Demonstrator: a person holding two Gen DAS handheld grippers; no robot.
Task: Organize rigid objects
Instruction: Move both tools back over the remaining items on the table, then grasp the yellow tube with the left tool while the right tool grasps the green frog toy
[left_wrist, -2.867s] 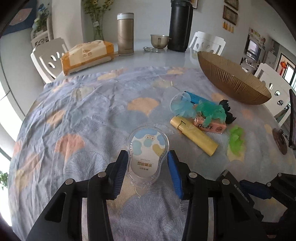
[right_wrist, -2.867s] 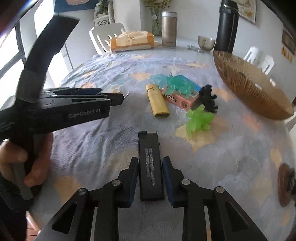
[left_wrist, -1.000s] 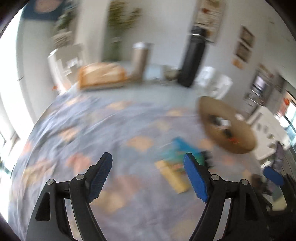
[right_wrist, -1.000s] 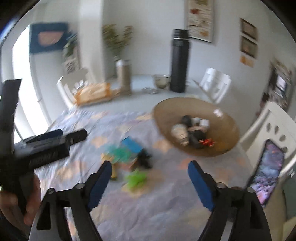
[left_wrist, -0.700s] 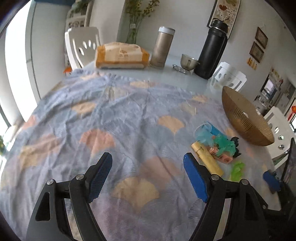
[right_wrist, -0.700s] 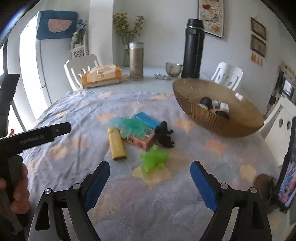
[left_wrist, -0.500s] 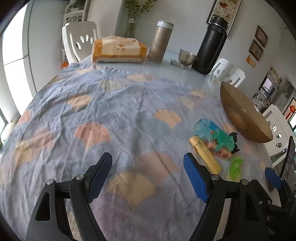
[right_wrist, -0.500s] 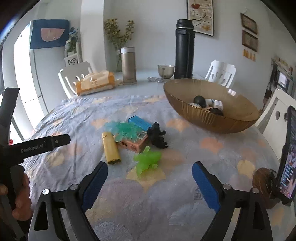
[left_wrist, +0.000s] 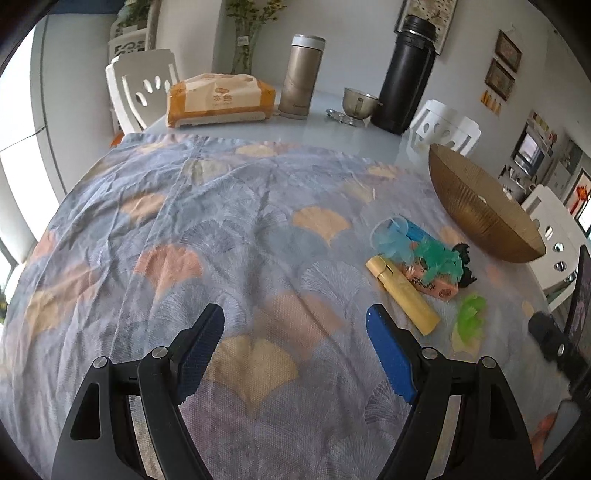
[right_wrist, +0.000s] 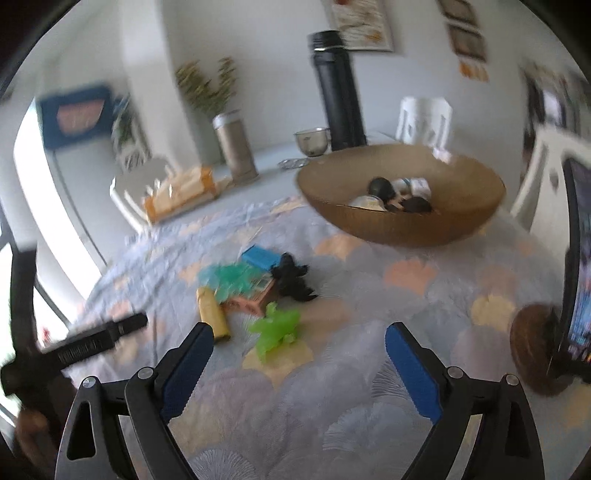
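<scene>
Patterned cloth covers the desk, with a tissue pack, two flasks and a small metal cup on the bare far edge. Left gripper: jaws spread wide, holding nothing, above open cloth. Right gripper: jaws likewise wide and holding nothing, facing the remaining pile; this view is motion-blurred.

Change: about three seconds ago the left jaws gripped a clear round case and the right jaws a black bar; both are now gone from the jaws and from the cloth. Several small items lie in the brown bowl, too blurred to identify; judged from this, the two pieces were probably delivered there.

Remaining on the cloth, clustered beside the bowl: yellow tube, pink box, teal toy resting on the box, blue box, black figure and green toy, the last slightly apart and nearest the right gripper.

Judgement: the task is partly done; the green toy looks the likeliest next pick.
</scene>
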